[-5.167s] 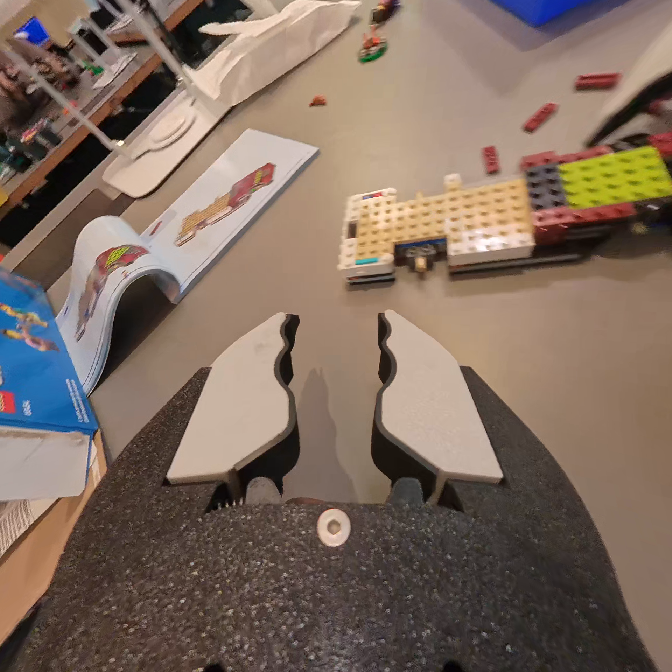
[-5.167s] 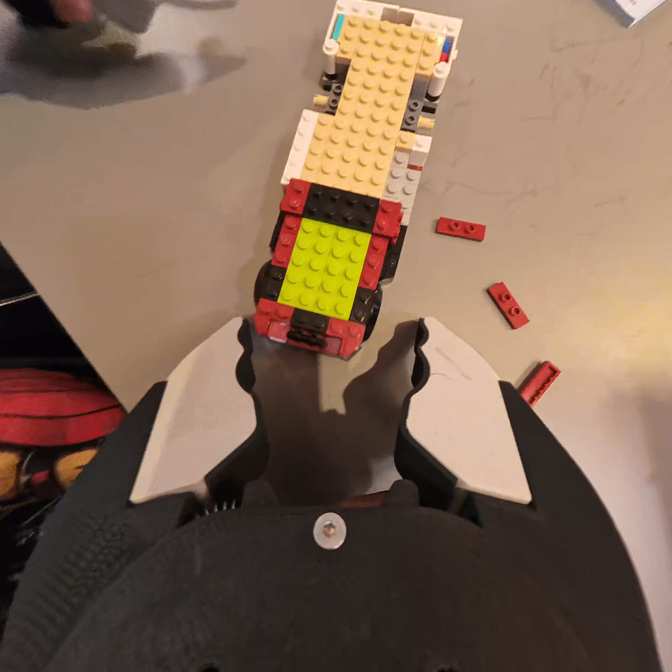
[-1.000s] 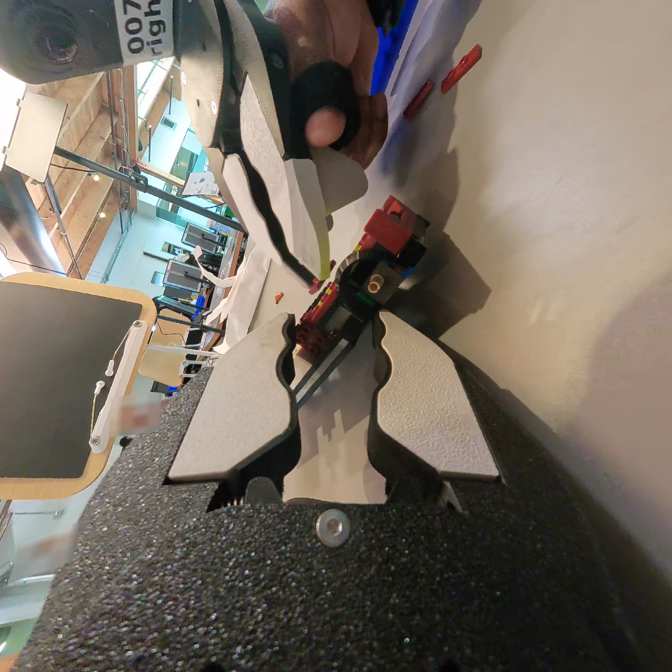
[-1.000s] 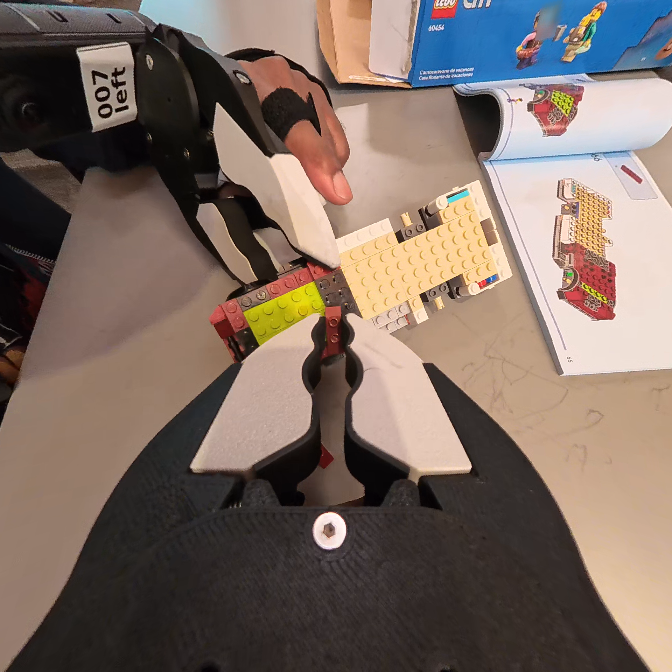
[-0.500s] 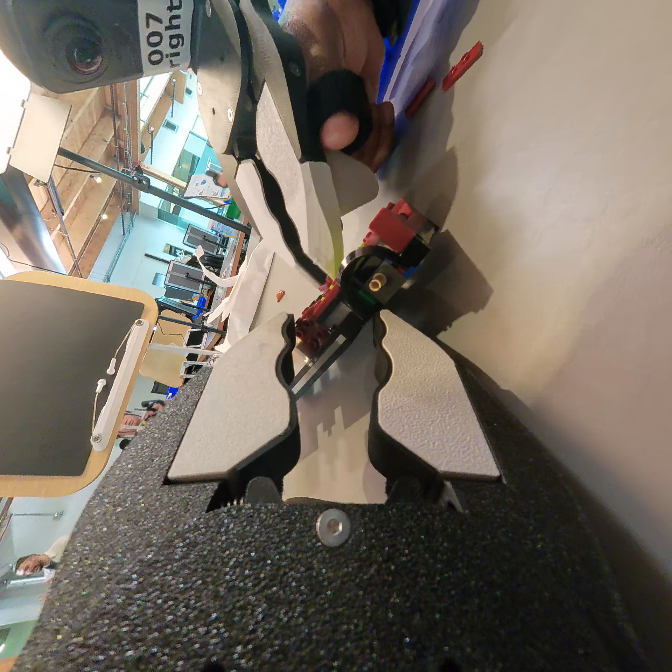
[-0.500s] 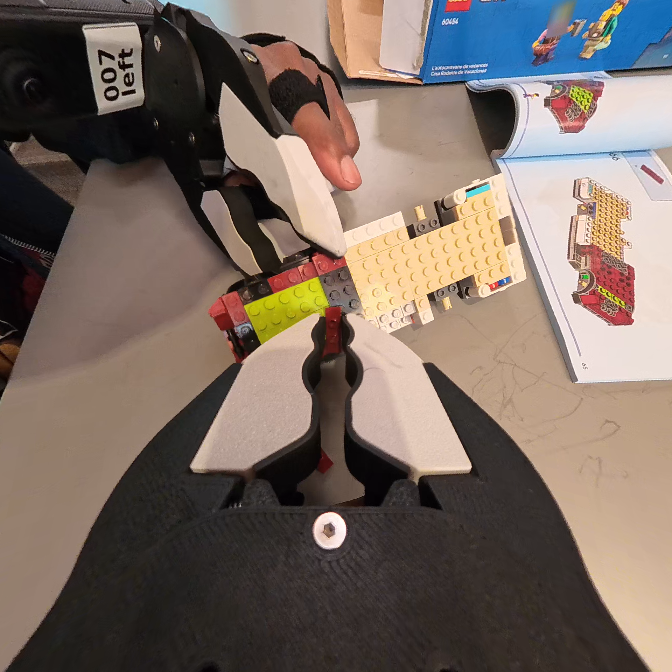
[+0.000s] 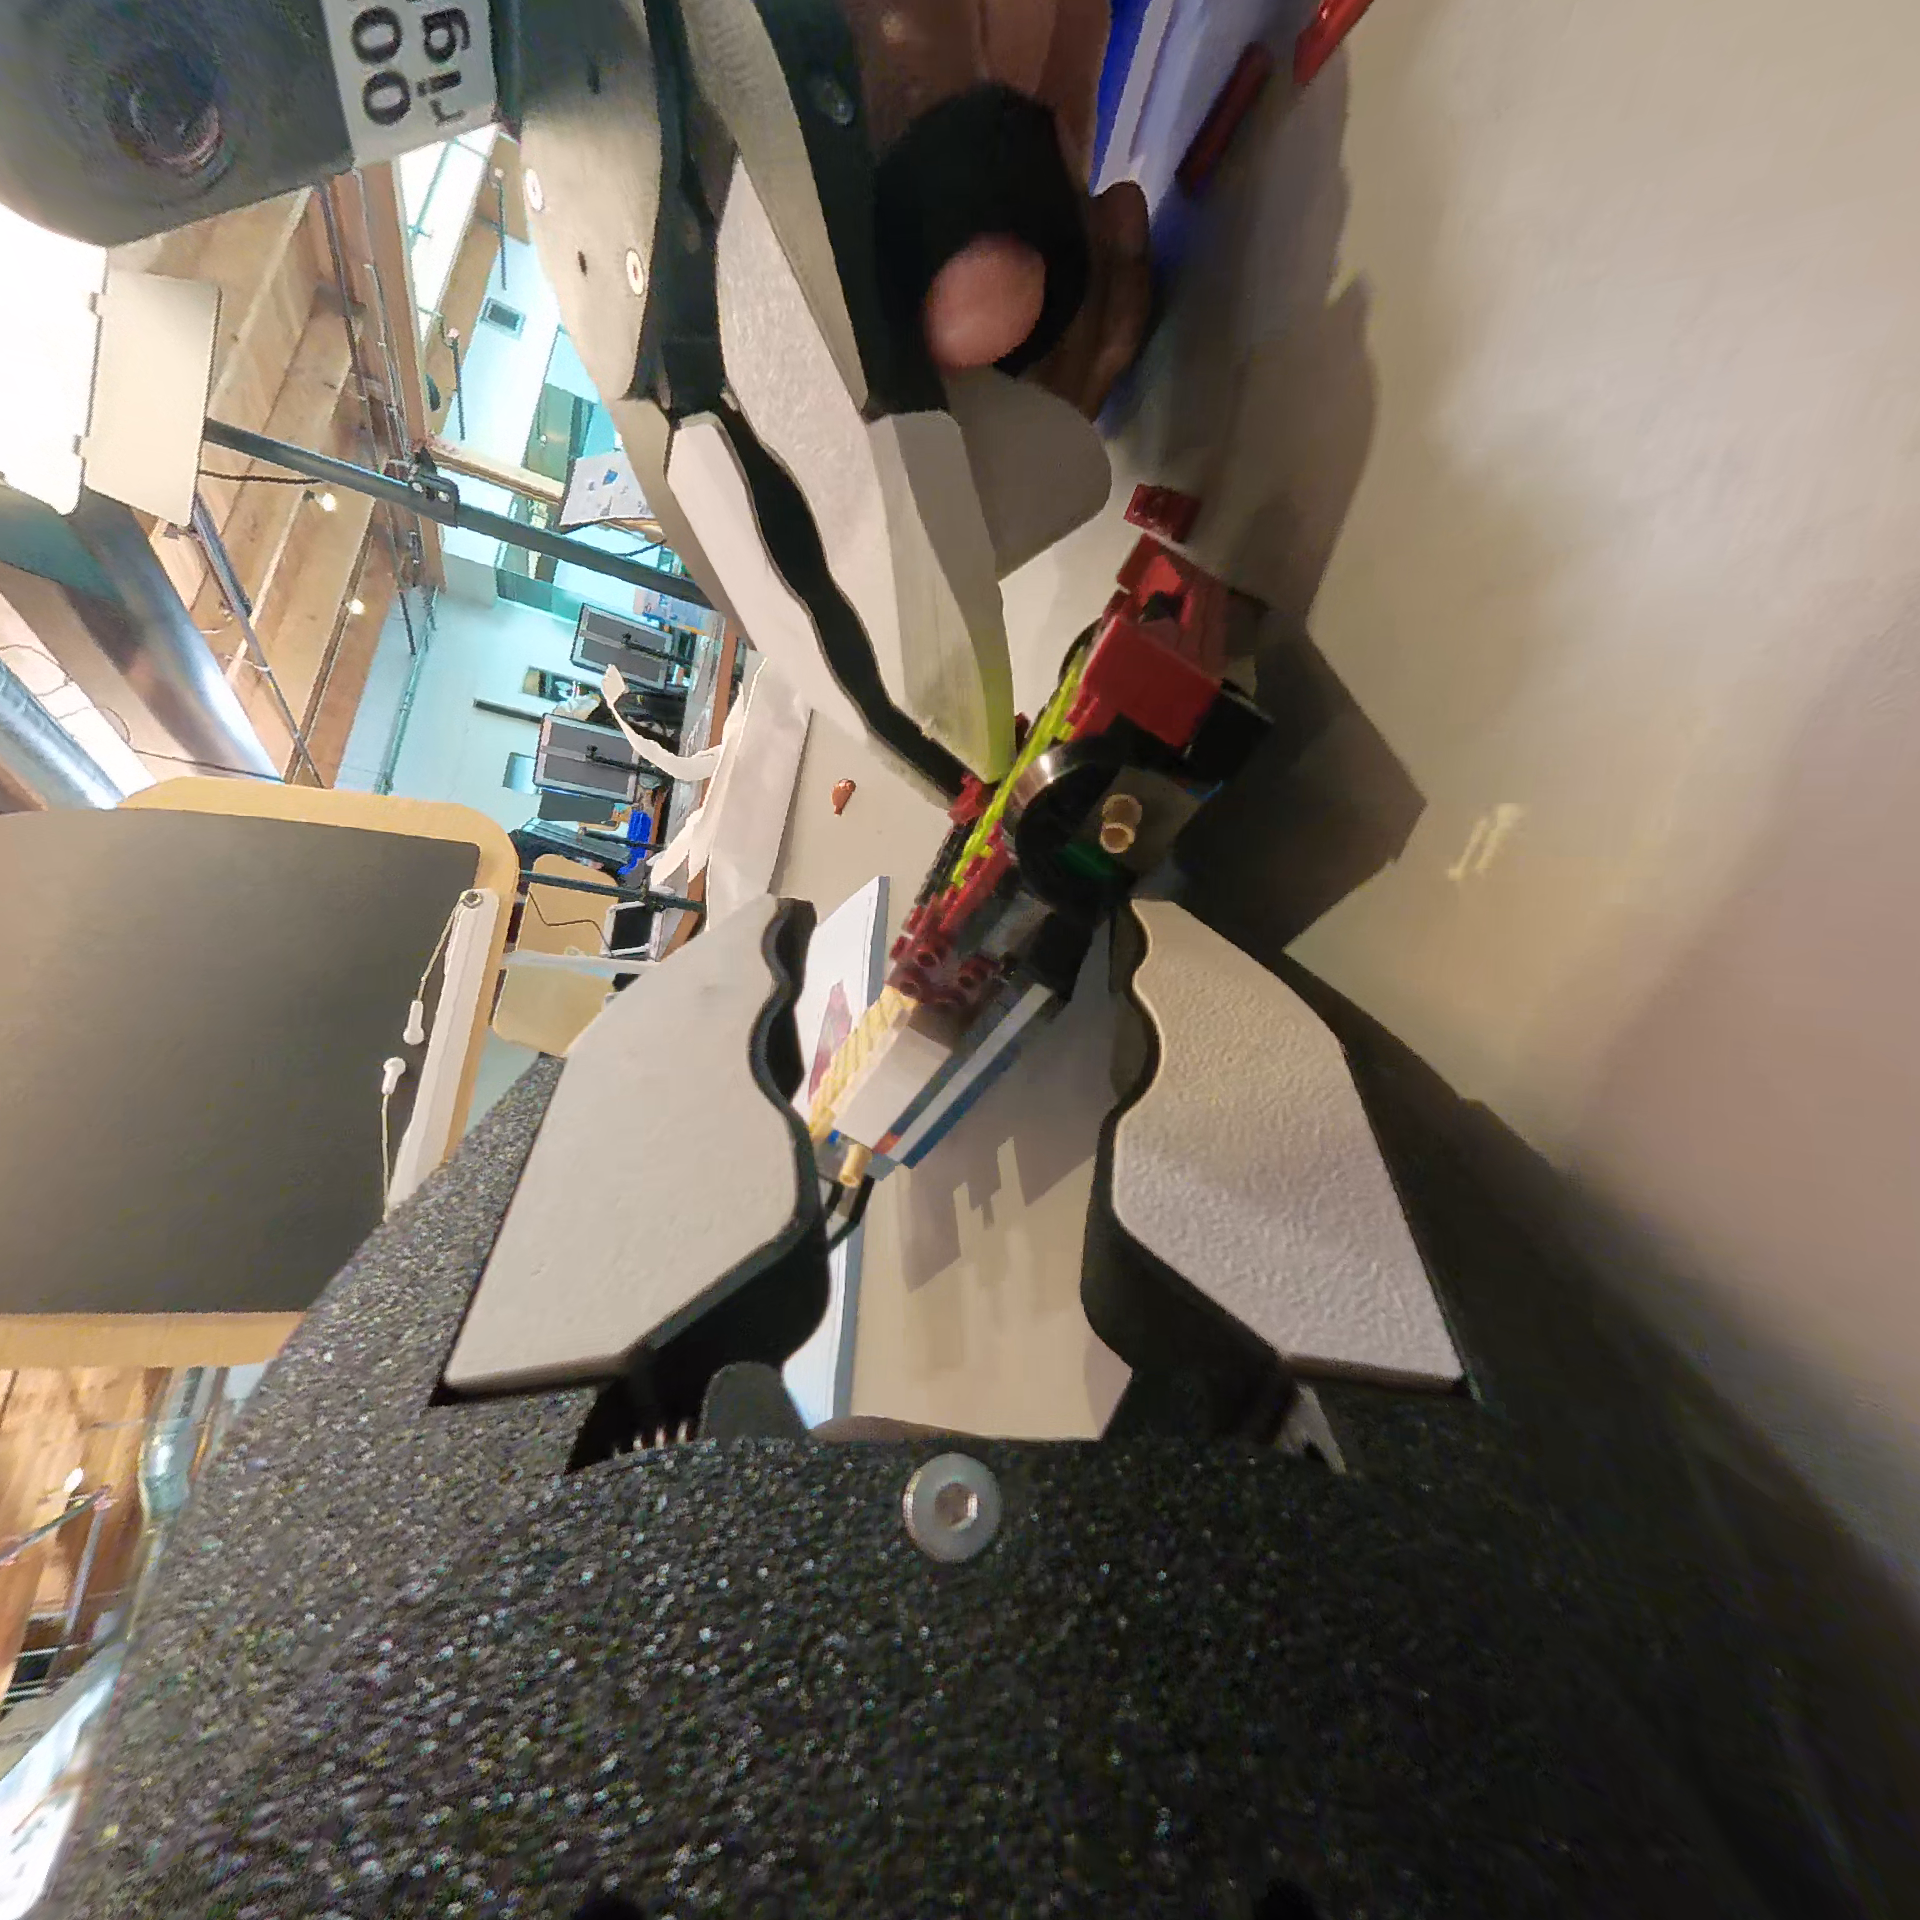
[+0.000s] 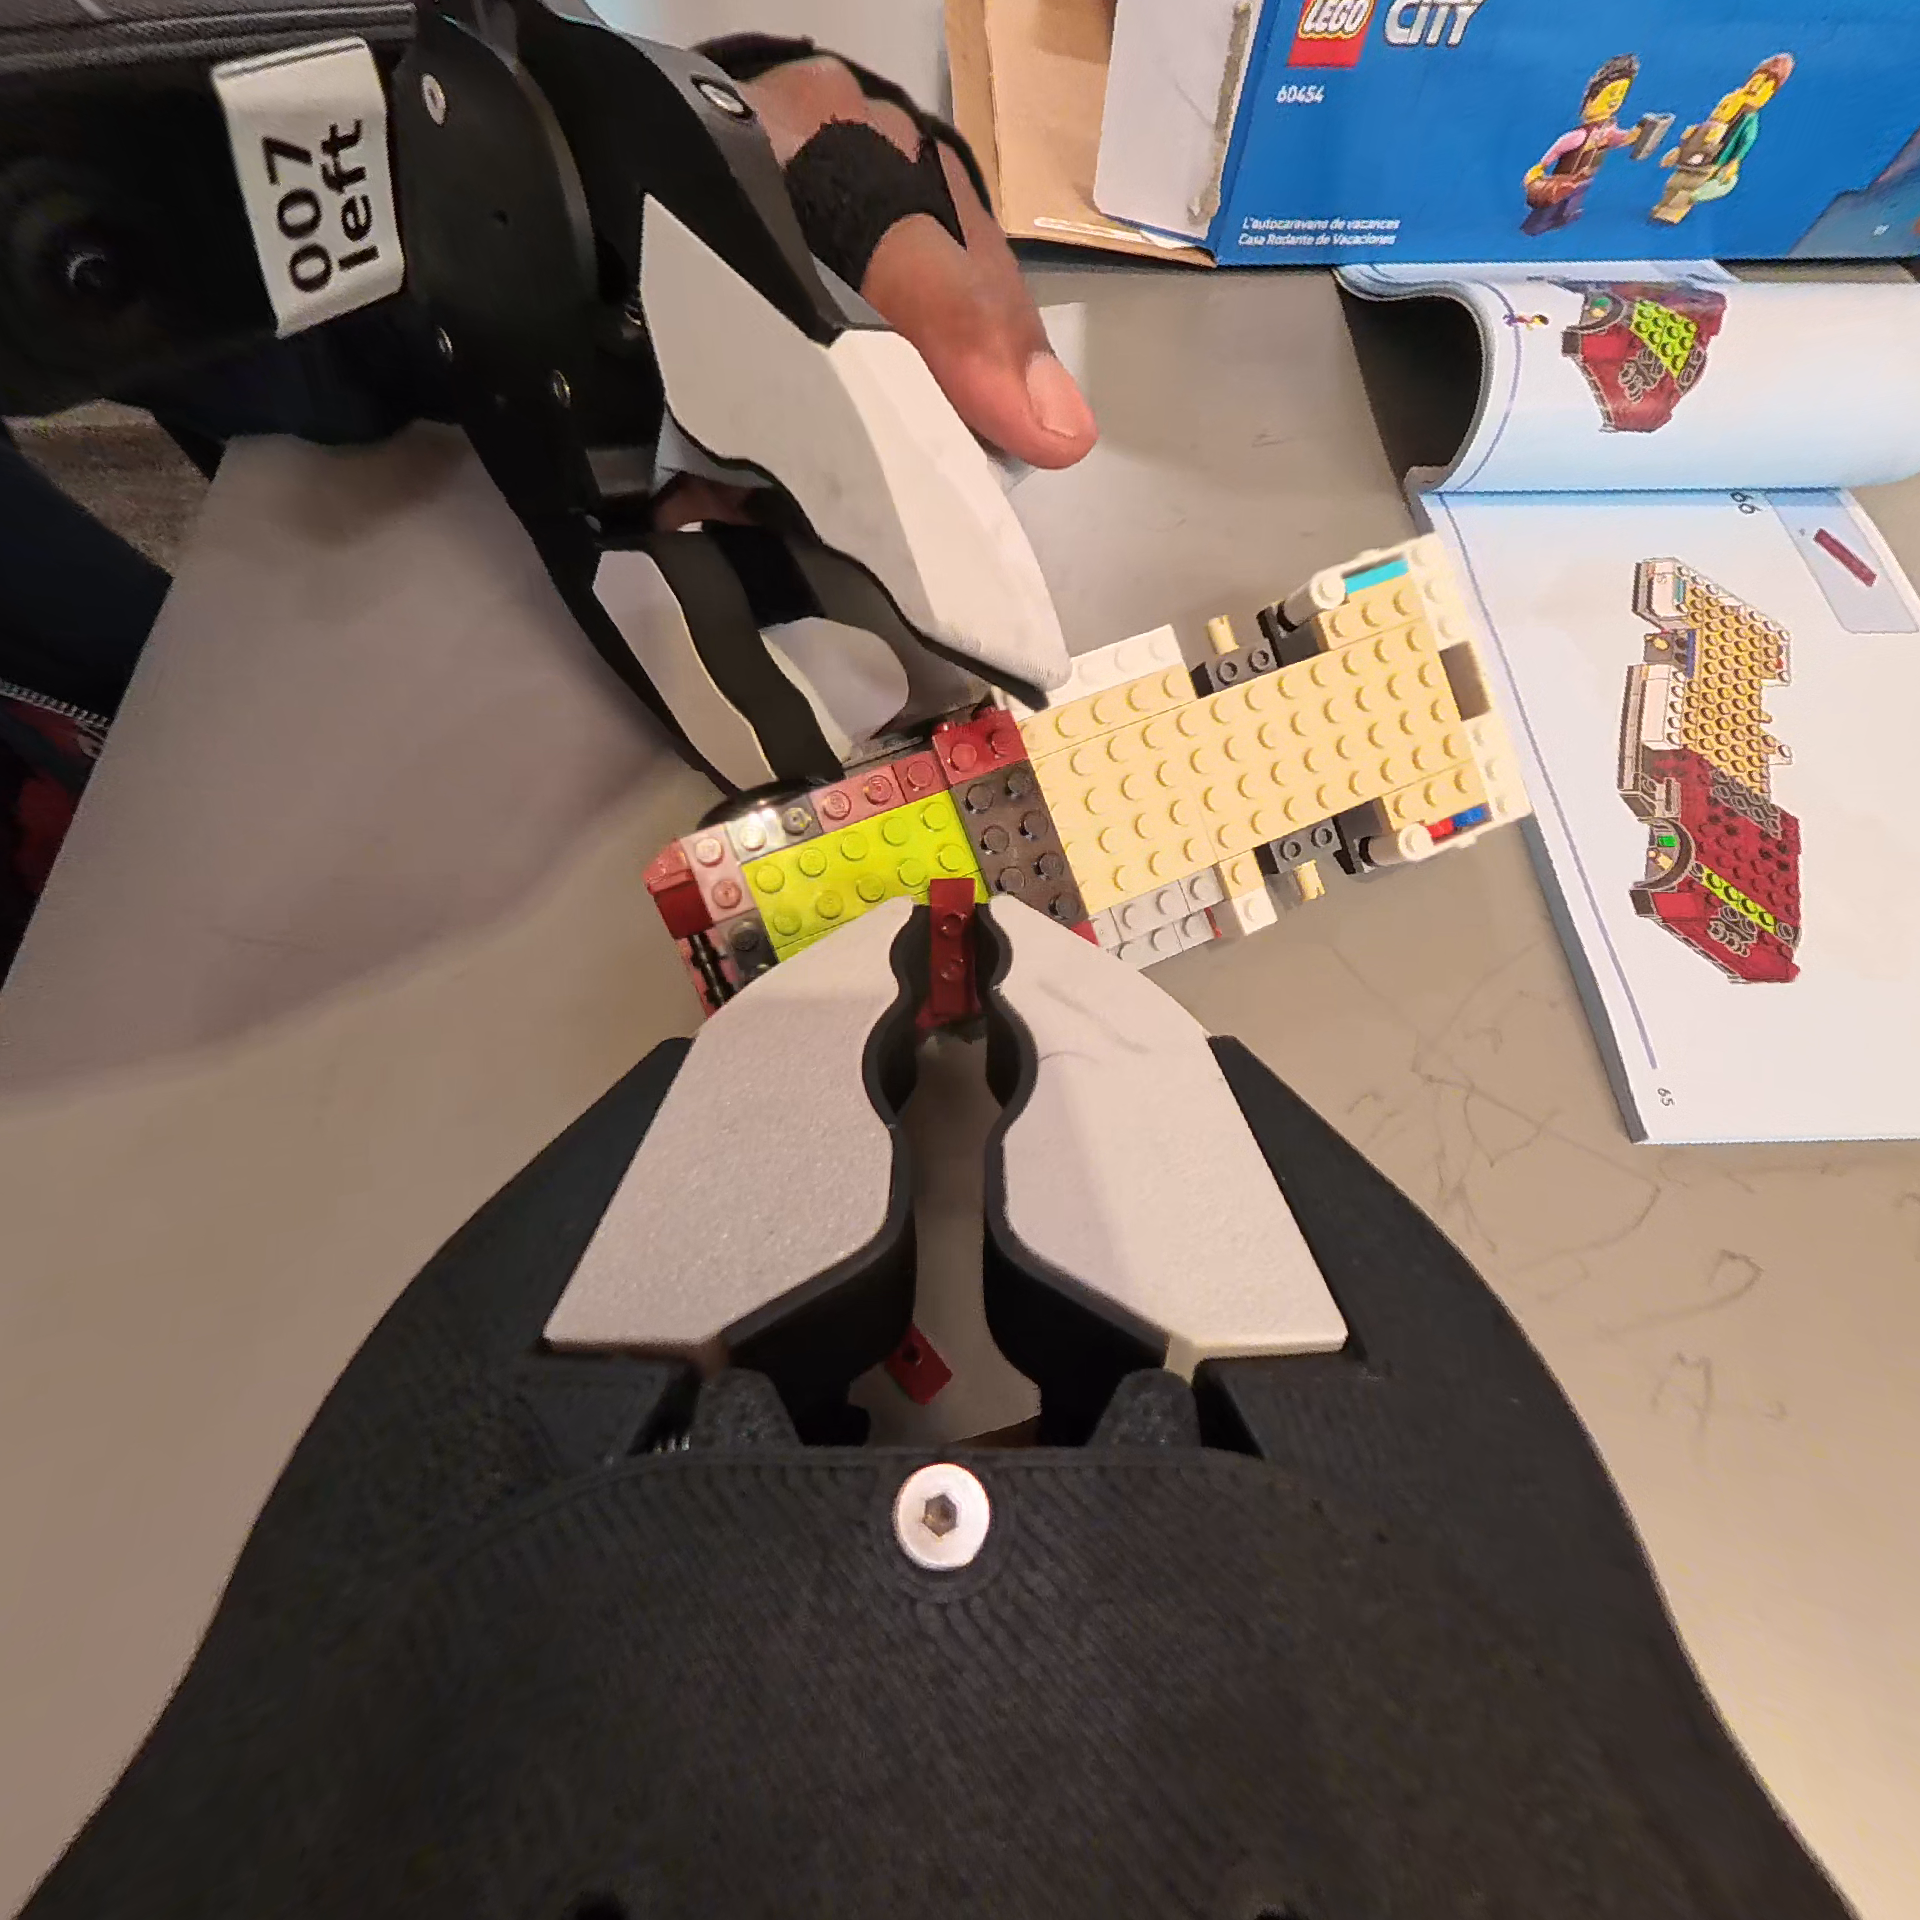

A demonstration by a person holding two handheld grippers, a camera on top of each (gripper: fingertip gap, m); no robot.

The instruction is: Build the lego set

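Ideally, your right fingers (image 8: 951, 914), clamped on the small dark-red plate (image 8: 953, 961), pressed squarely; left fingers (image 7: 961, 977) gaped around the multicoloured brick vehicle (image 8: 1143, 790).

Warm indoor light fell bright on the table (image 8: 1558, 1195), casting soft dark shadows left of the model (image 8: 1143, 790). Bright windows (image 7: 499, 343) glared far left in the left view. Fisheye bending warped the edges; near bodies blurred slightly.
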